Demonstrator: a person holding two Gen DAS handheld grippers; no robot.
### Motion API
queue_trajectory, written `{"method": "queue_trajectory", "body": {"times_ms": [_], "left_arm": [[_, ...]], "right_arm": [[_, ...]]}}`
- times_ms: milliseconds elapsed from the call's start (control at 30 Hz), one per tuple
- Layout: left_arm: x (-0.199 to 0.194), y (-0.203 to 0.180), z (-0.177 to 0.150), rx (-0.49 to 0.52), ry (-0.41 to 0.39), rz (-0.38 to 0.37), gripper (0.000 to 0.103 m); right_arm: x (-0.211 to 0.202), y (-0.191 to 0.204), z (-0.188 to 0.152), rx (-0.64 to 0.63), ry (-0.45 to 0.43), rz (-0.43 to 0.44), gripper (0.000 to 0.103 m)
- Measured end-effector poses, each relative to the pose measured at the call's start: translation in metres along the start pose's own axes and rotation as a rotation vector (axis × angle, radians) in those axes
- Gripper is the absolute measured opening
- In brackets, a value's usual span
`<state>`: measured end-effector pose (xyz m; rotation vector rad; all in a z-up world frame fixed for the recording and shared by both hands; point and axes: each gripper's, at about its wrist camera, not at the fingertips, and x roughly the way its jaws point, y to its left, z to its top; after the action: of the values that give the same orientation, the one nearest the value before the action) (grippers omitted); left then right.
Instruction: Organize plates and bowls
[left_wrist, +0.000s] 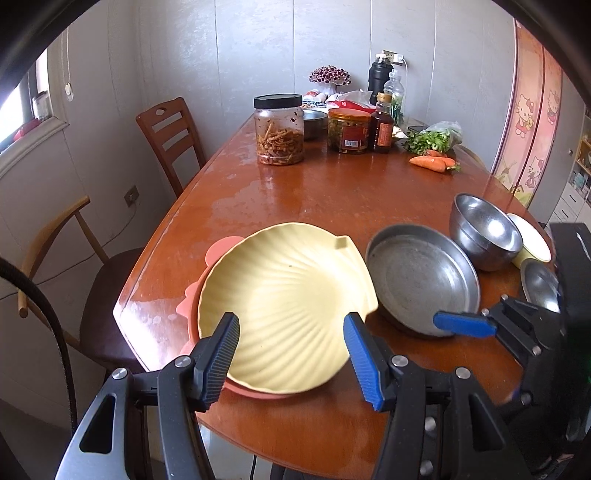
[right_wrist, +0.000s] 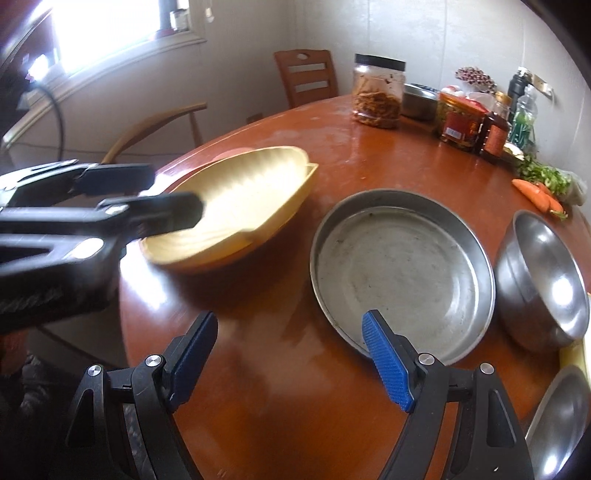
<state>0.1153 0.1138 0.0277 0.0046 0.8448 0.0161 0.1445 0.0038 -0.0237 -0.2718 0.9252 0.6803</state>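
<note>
A yellow shell-shaped plate (left_wrist: 288, 302) lies on a pink plate (left_wrist: 221, 247) near the table's front left edge. My left gripper (left_wrist: 291, 332) is open above the yellow plate's near part, fingers apart and holding nothing. A flat steel plate (left_wrist: 421, 277) lies to its right, with a steel bowl (left_wrist: 484, 232) beyond. In the right wrist view my right gripper (right_wrist: 291, 347) is open, its right finger (right_wrist: 384, 365) over the near rim of the steel plate (right_wrist: 399, 273). The yellow plate (right_wrist: 240, 206) and left gripper (right_wrist: 147, 192) show at left, the steel bowl (right_wrist: 543, 277) at right.
A cream bowl (left_wrist: 532, 240) and another steel bowl (left_wrist: 539, 288) sit at the right edge. Jars (left_wrist: 279, 129), bottles (left_wrist: 384, 122), greens and carrots (left_wrist: 432, 162) stand at the far end of the wooden table (left_wrist: 332, 192). Chairs (left_wrist: 166, 136) stand at the left.
</note>
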Motion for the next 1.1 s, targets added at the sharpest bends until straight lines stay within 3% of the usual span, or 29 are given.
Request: {"method": "queue_trajectory", "body": {"times_ms": [367, 1100], "left_arm": [[-0.016, -0.013, -0.018, 0.002, -0.009, 0.001, 0.058], [-0.025, -0.046, -0.043, 0.015, -0.010, -0.043, 0.058]], "right_arm": [[-0.034, 0.017, -0.042, -0.010, -0.022, 0.070, 0.082], [-0.075, 0.005, -0.081, 0.062, -0.081, 0.028, 0.082]]}}
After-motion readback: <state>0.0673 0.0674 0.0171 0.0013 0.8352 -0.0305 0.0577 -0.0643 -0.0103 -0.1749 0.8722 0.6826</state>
